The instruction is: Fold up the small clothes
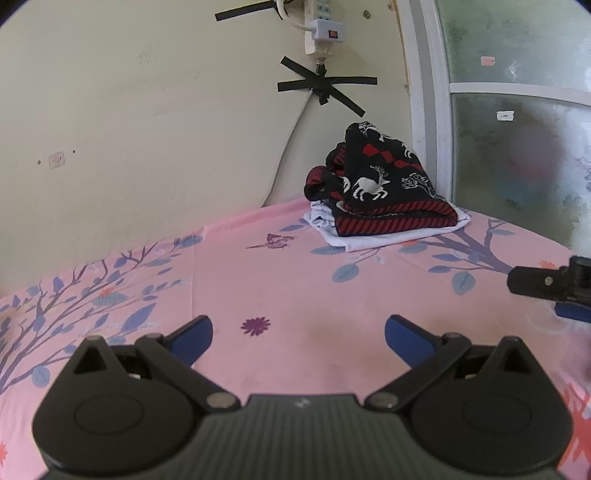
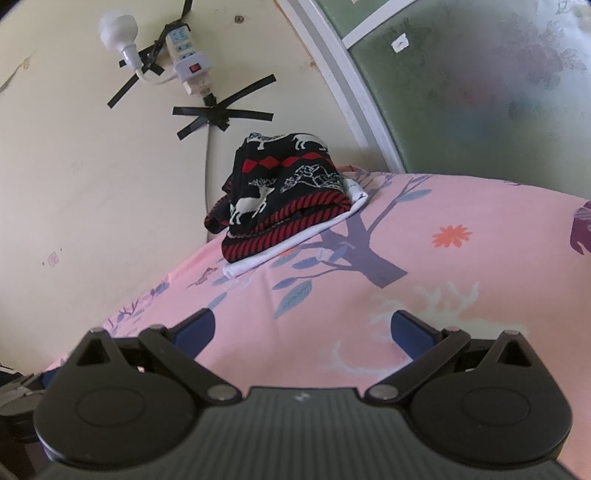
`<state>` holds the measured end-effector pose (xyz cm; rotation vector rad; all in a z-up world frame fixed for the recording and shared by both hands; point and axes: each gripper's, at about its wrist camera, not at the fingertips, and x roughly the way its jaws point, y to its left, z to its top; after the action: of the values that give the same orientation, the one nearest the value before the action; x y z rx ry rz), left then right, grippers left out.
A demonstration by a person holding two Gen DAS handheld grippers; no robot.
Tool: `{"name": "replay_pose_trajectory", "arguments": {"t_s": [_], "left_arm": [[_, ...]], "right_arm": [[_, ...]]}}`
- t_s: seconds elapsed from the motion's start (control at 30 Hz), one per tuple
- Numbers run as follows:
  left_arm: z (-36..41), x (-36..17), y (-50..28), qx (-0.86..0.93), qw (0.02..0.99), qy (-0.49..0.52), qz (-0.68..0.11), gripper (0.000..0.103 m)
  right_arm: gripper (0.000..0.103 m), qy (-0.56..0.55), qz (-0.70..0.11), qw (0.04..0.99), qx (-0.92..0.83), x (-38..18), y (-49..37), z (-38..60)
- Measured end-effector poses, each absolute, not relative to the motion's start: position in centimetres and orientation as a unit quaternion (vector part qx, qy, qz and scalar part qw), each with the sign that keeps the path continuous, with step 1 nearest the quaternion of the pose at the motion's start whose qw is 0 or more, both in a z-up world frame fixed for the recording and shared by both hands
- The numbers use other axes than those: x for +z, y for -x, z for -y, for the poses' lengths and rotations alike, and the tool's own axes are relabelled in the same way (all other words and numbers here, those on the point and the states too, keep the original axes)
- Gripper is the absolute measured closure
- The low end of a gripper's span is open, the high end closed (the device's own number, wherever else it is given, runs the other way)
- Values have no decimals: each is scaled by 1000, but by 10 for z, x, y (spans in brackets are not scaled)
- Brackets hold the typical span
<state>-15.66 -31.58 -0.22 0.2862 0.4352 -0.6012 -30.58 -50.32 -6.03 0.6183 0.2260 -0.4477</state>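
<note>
A folded black and red knit garment with white deer lies on top of a folded white garment at the far edge of the pink floral bed sheet, next to the wall. The same stack shows in the right wrist view, the knit garment on the white garment. My left gripper is open and empty, low over bare sheet, well short of the stack. My right gripper is open and empty over the sheet. Part of the right gripper shows at the left wrist view's right edge.
A cream wall runs behind the bed, with a power strip and a cable taped on with black tape. A bulb hangs by the strip. A frosted glass door with a white frame stands at the right.
</note>
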Motion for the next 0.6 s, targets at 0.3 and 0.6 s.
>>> {"name": "replay_pose_trajectory", "arguments": {"t_s": [0.3, 0.6], "left_arm": [[315, -5, 146, -268, 922, -132, -245, 0], [311, -4, 143, -264, 921, -128, -257, 0]], "right_arm": [[6, -301, -108, 922, -218, -61, 307, 502], [6, -302, -108, 921, -222, -60, 307, 501]]}}
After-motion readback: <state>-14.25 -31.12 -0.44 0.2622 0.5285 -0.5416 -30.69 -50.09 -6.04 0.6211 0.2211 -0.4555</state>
